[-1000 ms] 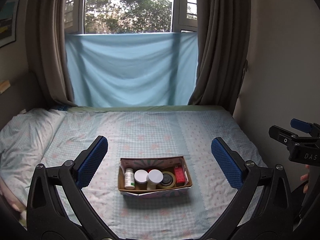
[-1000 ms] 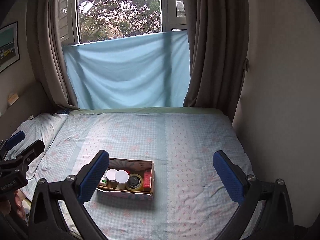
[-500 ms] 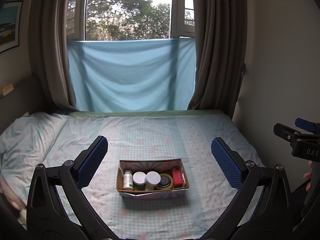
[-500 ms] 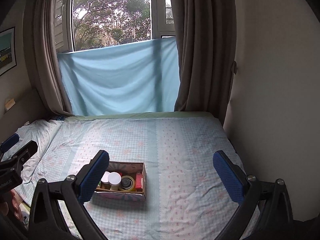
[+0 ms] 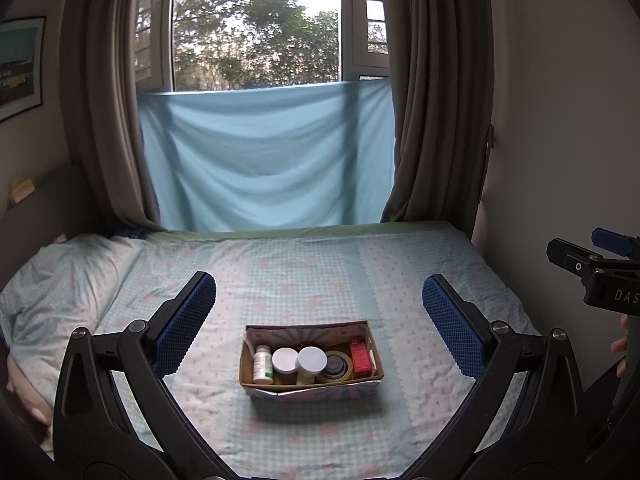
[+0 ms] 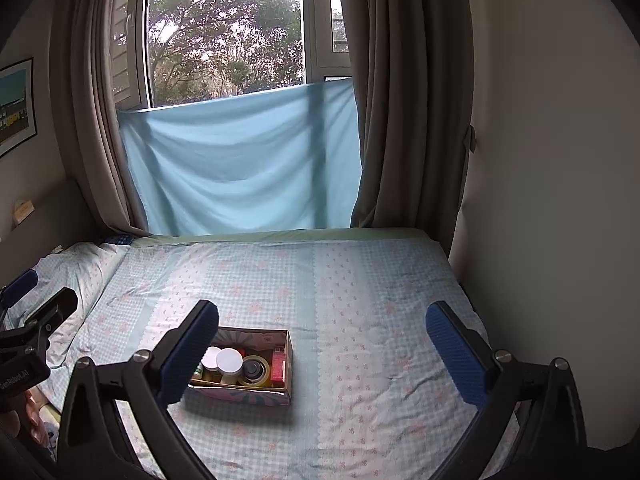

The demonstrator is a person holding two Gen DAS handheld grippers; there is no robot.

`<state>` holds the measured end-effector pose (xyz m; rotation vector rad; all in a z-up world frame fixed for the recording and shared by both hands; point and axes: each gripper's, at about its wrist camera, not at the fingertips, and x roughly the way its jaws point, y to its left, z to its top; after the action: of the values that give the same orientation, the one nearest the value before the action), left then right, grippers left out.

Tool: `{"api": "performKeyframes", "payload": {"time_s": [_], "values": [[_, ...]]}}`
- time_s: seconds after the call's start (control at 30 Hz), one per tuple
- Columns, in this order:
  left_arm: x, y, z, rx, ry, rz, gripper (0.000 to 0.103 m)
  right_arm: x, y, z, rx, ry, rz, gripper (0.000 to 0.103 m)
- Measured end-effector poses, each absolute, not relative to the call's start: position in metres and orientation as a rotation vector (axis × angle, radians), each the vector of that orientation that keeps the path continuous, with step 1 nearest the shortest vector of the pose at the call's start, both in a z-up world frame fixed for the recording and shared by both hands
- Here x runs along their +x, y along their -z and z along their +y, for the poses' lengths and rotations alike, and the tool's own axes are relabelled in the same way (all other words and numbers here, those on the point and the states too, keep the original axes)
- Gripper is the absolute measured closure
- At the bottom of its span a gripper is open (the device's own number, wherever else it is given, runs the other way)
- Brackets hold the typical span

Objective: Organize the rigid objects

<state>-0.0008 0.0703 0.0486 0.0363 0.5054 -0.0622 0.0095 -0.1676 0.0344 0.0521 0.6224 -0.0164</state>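
A small cardboard box (image 5: 312, 393) sits on the bed. It holds a white pill bottle (image 5: 262, 364), two white-capped jars (image 5: 312, 359), a tape roll (image 5: 337, 366) and a red packet (image 5: 360, 356). The box also shows in the right wrist view (image 6: 244, 395). My left gripper (image 5: 319, 320) is open and empty, held above and before the box. My right gripper (image 6: 322, 350) is open and empty, to the right of the box. Each gripper shows at the edge of the other's view.
The bed (image 5: 320, 272) has a blue checked sheet and a pillow (image 5: 60, 280) at the left. A wall (image 5: 560, 140) runs along the right. Brown curtains (image 5: 432, 120) and a hung blue cloth (image 5: 272, 160) cover the window behind.
Both grippers have risen and tilted up, so the box sits lower in each view. In the right wrist view the box has shifted left. Jaws stay open.
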Motion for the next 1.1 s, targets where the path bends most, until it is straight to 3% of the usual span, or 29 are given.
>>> {"api": "performKeyframes", "payload": {"time_s": [1.1], "values": [[0.0080, -0.0499, 0.0650, 0.068, 0.066, 0.482, 0.000, 0.0197, -0.0406, -0.1667, 0.049, 0.020, 0.609, 0.000]]}}
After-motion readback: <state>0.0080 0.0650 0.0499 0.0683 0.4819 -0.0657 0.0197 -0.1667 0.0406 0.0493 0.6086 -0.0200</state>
